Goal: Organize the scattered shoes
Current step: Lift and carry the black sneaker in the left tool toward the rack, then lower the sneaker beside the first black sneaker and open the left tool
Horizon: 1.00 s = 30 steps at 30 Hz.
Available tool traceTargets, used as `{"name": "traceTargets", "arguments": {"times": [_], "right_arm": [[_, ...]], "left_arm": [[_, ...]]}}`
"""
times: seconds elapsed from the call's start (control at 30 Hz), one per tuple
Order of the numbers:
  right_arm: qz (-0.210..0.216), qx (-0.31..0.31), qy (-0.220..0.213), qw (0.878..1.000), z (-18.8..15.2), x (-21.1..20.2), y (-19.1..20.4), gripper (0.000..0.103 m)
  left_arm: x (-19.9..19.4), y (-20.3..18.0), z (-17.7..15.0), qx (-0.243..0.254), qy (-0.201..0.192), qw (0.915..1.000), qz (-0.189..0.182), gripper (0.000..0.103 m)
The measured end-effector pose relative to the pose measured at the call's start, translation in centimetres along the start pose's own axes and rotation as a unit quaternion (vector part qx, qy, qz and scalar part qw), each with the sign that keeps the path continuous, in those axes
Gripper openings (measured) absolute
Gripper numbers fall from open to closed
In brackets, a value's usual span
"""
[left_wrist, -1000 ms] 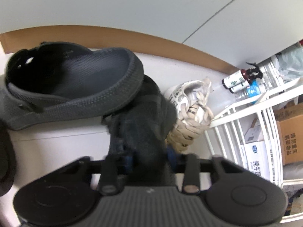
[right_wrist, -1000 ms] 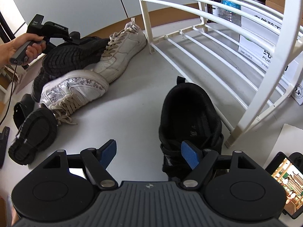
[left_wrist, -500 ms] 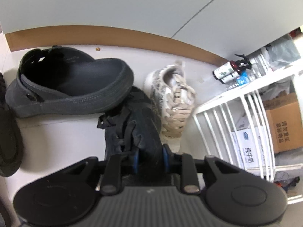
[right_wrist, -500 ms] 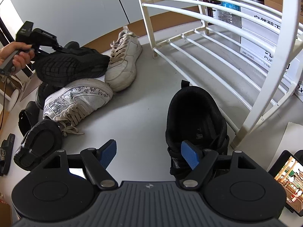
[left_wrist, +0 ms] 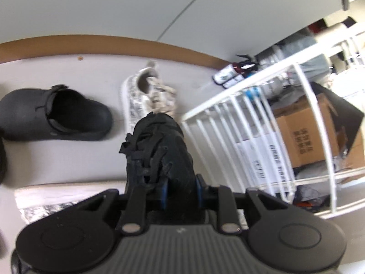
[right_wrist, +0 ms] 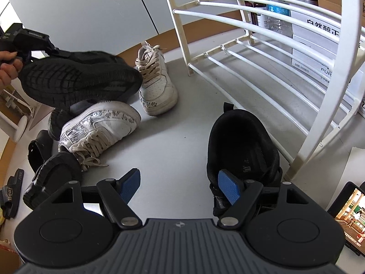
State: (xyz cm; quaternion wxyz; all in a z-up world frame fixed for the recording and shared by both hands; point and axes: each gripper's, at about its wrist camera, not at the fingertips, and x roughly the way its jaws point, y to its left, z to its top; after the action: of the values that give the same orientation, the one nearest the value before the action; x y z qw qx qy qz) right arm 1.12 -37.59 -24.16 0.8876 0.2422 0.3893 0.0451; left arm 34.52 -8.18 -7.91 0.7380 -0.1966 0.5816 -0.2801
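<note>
I read the black sneaker [left_wrist: 159, 150] clamped in my left gripper [left_wrist: 181, 190] as matt knit cloth with woven laces; its sole [right_wrist: 77, 80] is rough, ridged rubber. Beside the white rack [right_wrist: 257, 32], whose bars look like smooth, glossy coated metal, 2 white sneakers [right_wrist: 100, 123] show creased, leather-like uppers. My right gripper's pads [right_wrist: 228, 189] are blue, finely textured plastic. The floor [right_wrist: 178, 141] looks smooth and matt.

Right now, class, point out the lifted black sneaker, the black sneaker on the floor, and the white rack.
lifted black sneaker [right_wrist: 77, 82], right wrist view, on its tread.
black sneaker on the floor [right_wrist: 239, 141], right wrist view, inside the opening.
white rack [right_wrist: 262, 28], right wrist view, on a rail.
</note>
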Motion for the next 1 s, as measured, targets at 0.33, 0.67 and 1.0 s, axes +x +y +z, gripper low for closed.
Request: {"name": "traceTargets", "arguments": {"times": [0.33,0.67,1.0], "right_arm": [[0.008,0.002,-0.008,1.0,-0.3,-0.6,0.2,0.08],[0.011,-0.004,-0.005,1.0,-0.7,-0.7,0.5,0.08],[0.001,-0.013,0.013,1.0,-1.2,0.1,1.0,0.08]], "left_arm": [[1.3,-5.3,-2.8,0.017,0.022,0.9976,-0.063,0.024],[9.5,-5.2,-6.9,0.008,0.066,0.9939,-0.088,0.024],[15.2,0.8,-12.1,-0.033,0.112,0.9896,-0.084,0.025]]}}
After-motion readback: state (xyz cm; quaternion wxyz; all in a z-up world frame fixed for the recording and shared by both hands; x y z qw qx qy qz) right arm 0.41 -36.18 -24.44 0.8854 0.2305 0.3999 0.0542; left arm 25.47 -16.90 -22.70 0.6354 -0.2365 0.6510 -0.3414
